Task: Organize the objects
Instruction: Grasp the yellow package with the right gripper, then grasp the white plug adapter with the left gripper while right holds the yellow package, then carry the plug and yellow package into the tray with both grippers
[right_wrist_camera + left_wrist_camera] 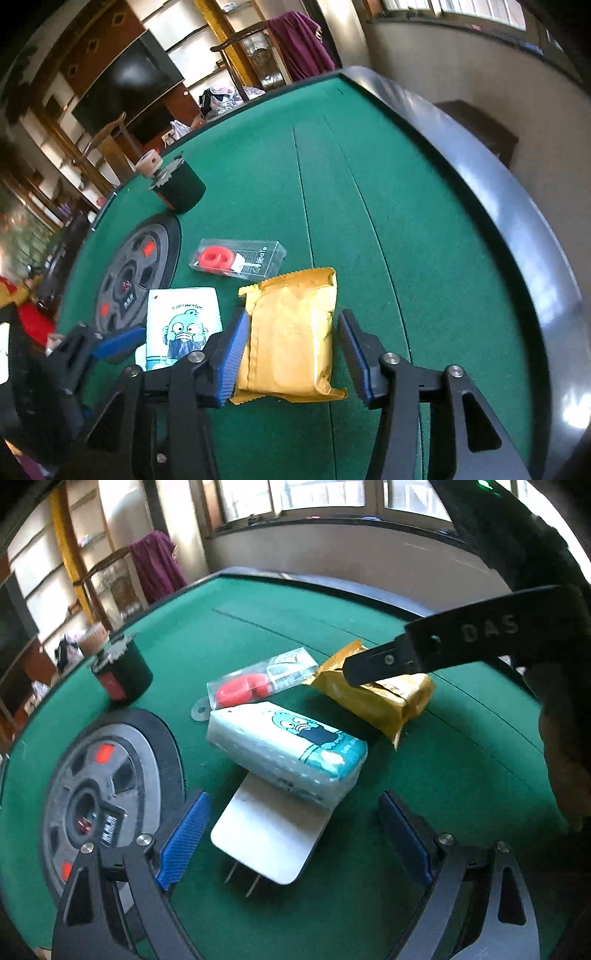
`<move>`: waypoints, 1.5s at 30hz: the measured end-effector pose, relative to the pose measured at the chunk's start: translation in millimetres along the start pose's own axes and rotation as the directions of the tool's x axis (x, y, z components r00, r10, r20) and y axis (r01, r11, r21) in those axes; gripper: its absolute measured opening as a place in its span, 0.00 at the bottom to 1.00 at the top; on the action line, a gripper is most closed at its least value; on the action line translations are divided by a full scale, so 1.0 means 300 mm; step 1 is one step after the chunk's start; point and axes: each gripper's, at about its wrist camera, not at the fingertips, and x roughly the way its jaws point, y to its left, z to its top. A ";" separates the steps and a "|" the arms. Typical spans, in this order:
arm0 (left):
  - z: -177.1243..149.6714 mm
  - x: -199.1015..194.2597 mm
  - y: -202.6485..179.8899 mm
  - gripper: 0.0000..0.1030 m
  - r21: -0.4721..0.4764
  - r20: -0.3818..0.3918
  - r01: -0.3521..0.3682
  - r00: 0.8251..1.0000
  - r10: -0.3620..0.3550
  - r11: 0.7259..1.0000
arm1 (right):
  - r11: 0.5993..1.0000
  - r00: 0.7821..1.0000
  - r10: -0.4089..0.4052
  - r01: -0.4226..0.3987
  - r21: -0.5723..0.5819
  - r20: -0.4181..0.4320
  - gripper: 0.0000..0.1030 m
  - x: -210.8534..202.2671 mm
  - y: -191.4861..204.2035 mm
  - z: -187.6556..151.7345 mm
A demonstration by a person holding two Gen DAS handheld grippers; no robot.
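Two tools over the green table [406,221]
Right tool [293,360] straddles the yellow packet [291,332], its left pad touching, the right one apart; left tool [295,838] spread, empty, near the tissue pack [288,749].

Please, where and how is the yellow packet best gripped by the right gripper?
Grip the yellow packet across its middle, on its two long edges, coming down from above. It lies flat and the right gripper already straddles it; the crimped ends look flimsy.

yellow packet [291,336] flat | tissue pack [291,749] atop white card [266,834]
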 end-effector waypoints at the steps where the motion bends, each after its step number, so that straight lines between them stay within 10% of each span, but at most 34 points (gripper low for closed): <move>1: 0.002 -0.001 0.003 0.73 -0.016 0.003 0.008 1.000 -0.008 1.000 | 1.000 1.000 0.001 -0.001 0.008 -0.002 0.61 0.000 -0.003 0.000; 2: 0.002 -0.008 0.008 0.57 -0.031 0.011 -0.001 1.000 0.002 1.000 | 1.000 1.000 0.008 -0.008 0.014 -0.001 0.62 0.000 -0.007 0.001; 8: -0.029 -0.046 0.016 0.42 -0.089 0.006 -0.005 1.000 0.005 0.996 | 0.999 1.000 -0.028 0.028 -0.040 0.005 0.69 0.008 0.031 -0.009; 17: -0.112 -0.180 0.023 0.42 -0.168 0.026 -0.026 0.999 0.031 0.985 | 0.948 0.971 -0.229 0.240 -0.211 0.074 0.61 0.043 0.125 -0.064; 19: -0.145 -0.234 0.026 0.42 -0.203 0.044 -0.018 0.999 0.028 0.979 | 0.949 0.971 -0.227 0.239 -0.206 0.077 0.48 0.038 0.120 -0.063; 28: -0.353 -0.601 0.046 0.42 -0.317 0.153 -0.071 0.980 0.125 0.946 | 0.981 0.984 -0.160 0.168 -0.096 0.083 0.46 0.003 0.069 -0.059; 34: -0.574 -0.851 0.126 0.43 -0.453 0.190 -0.149 0.947 0.258 0.879 | 0.986 0.980 -0.140 0.152 -0.075 0.138 0.46 -0.050 0.076 -0.109; 45: -1.012 -1.092 0.317 0.43 -0.700 0.107 -0.244 0.893 0.436 0.672 | 0.993 0.984 -0.035 0.055 -0.108 0.177 0.46 -0.212 0.218 -0.269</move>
